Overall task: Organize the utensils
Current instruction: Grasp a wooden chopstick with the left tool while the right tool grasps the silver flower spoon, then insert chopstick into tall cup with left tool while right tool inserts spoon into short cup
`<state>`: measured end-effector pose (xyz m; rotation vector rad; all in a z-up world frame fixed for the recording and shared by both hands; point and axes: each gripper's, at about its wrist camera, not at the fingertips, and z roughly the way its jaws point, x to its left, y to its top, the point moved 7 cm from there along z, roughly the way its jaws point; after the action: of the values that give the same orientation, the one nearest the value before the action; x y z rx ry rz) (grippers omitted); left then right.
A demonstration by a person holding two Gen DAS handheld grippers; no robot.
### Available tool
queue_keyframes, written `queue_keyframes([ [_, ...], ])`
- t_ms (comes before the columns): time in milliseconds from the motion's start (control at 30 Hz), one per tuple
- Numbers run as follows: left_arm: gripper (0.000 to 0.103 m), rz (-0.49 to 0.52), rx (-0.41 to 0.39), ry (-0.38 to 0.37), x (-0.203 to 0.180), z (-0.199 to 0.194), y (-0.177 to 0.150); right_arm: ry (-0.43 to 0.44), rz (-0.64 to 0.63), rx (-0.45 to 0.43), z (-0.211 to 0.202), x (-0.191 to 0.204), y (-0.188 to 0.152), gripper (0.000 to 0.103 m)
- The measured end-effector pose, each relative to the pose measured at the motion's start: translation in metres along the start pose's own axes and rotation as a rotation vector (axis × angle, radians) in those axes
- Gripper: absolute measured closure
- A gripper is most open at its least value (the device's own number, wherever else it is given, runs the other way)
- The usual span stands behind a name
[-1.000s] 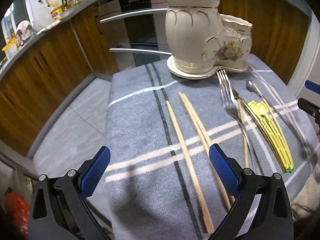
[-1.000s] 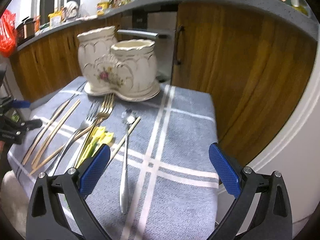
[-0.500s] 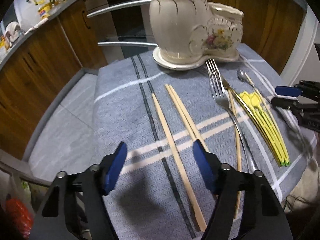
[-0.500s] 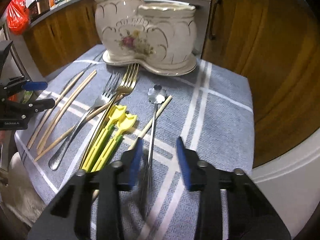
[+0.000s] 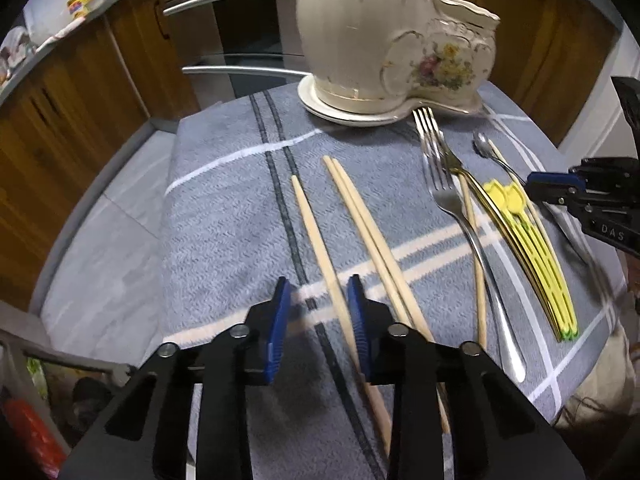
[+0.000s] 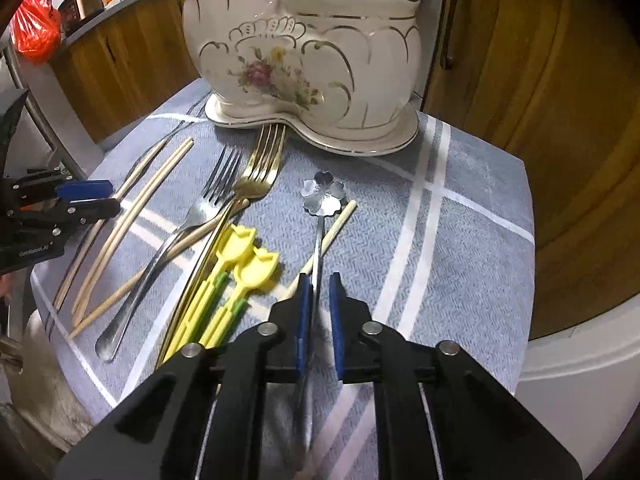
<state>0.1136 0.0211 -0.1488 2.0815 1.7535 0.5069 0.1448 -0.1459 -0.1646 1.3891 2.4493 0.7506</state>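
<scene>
left gripper [image 5: 316,300] jaws closing around lone chopstick [image 5: 316,240], right gripper [image 6: 319,292] jaws clamped on flower spoon [image 6: 320,208], near cloth edge [image 6: 520,184]

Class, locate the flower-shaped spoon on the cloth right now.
In the right wrist view, the flower-shaped spoon lies mid-cloth, right of the yellow picks, before the ceramic holder, its handle between the right gripper's jaws.

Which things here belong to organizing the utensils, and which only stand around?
Belong to the job:
ceramic holder
flower spoon
chopsticks
gold fork
silver fork
yellow plastic picks

Just around:
striped grey cloth
wooden cabinets
red bag
</scene>
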Motion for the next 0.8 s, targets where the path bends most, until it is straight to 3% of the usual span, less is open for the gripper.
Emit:
queue_keyframes([
  [100,0.091,-0.005,-0.006,0.016,0.002,0.0,0.001,0.004,-0.002,-0.009,0.002,0.0,0.003,0.099],
  [200,0.097,-0.007,-0.015,0.028,0.004,0.002,0.002,0.002,0.006,-0.03,0.001,0.0,0.004,0.1],
  [433,0.097,-0.012,-0.047,0.013,0.004,-0.006,0.006,0.002,0.04,-0.107,-0.022,-0.009,0.003,0.1],
  [633,0.097,-0.014,-0.115,-0.003,-0.001,-0.029,0.015,0.011,0.039,-0.184,-0.051,-0.008,0.003,0.1],
  [800,0.097,-0.017,-0.217,-0.044,-0.007,-0.061,0.028,0.042,0.032,-0.282,-0.075,0.002,0.012,0.1],
])
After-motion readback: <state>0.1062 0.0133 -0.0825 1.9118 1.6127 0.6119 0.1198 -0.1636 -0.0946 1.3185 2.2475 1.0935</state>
